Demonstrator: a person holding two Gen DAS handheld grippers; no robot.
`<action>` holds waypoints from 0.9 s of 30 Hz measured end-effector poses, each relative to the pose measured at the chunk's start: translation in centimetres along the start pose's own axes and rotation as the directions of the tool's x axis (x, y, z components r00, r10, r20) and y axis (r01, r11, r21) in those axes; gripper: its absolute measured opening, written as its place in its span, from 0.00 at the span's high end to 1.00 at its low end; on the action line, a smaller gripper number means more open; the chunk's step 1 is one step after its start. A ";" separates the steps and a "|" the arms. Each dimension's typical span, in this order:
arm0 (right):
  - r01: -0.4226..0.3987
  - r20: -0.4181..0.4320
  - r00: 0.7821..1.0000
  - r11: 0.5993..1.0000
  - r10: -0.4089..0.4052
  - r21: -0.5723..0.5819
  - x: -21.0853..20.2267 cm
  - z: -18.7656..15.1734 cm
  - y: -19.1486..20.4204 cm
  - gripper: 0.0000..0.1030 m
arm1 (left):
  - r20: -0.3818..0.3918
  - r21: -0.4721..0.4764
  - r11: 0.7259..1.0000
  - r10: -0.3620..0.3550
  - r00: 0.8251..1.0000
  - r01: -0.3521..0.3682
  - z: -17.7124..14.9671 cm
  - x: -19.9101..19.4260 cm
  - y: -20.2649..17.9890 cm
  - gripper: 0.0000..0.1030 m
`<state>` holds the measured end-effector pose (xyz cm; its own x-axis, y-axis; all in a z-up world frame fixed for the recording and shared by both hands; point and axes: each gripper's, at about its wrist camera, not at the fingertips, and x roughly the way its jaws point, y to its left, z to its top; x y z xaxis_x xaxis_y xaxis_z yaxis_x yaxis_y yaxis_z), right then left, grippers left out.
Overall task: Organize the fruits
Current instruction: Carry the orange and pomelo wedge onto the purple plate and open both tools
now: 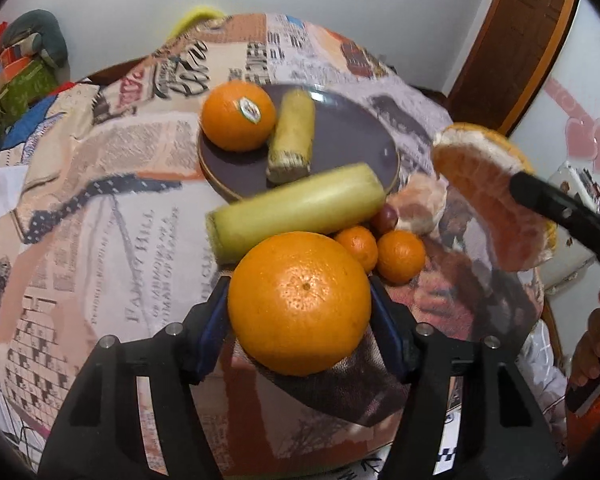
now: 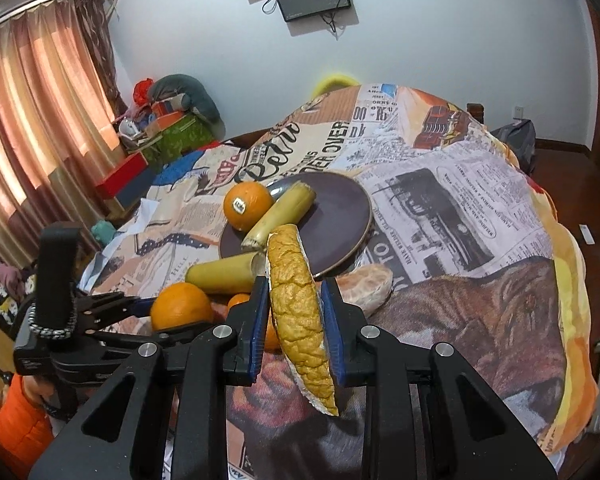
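While both grippers carry fruit at once, the left gripper [image 1: 300, 312] pinches a large orange [image 1: 299, 303] across its widest part at lower centre of the left wrist view, its blue pads [image 1: 216, 320] pressed to either flank so that the round fruit cannot roll out; the orange appears lifted clear of the patterned cloth [image 1: 100, 208], though contact underneath is hidden. At mid right of that frame the right gripper [image 2: 296, 320] appears only as a dark finger holding a pomelo wedge [image 2: 300, 320] aloft, flesh turned toward the camera. Seen in the right wrist view, the wedge stands on edge at centre frame, rind facing the lens, clamped by its two flat faces, probably because the thin slice offers no other stable grip. Behind both, the dark plate [image 1: 352, 136] at upper centre already bears a stickered orange [image 1: 238, 116] and a short sugarcane piece [image 1: 292, 138], which suggests it is the collecting place. Just in front of its near rim lie a longer sugarcane piece [image 1: 296, 208], two small mandarins [image 1: 400, 256], a dark grape-like fruit [image 1: 384, 218] and a peeled pomelo segment [image 1: 420, 204], not yet gathered
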<state>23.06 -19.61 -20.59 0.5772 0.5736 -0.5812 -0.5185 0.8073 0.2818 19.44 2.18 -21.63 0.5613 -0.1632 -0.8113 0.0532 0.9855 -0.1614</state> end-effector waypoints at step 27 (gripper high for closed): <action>0.030 0.035 0.999 1.000 -0.030 -0.002 4.6 4.5 -2.1 0.77 | 0.044 -0.047 0.997 0.064 0.997 -0.062 7.8 3.5 4.3 0.38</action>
<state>29.65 -18.05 -20.48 0.6143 0.5540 -0.5619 -0.5021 0.8238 0.2632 28.03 6.21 -20.75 0.5994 -0.0973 -0.7945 -0.0204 0.9904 -0.1367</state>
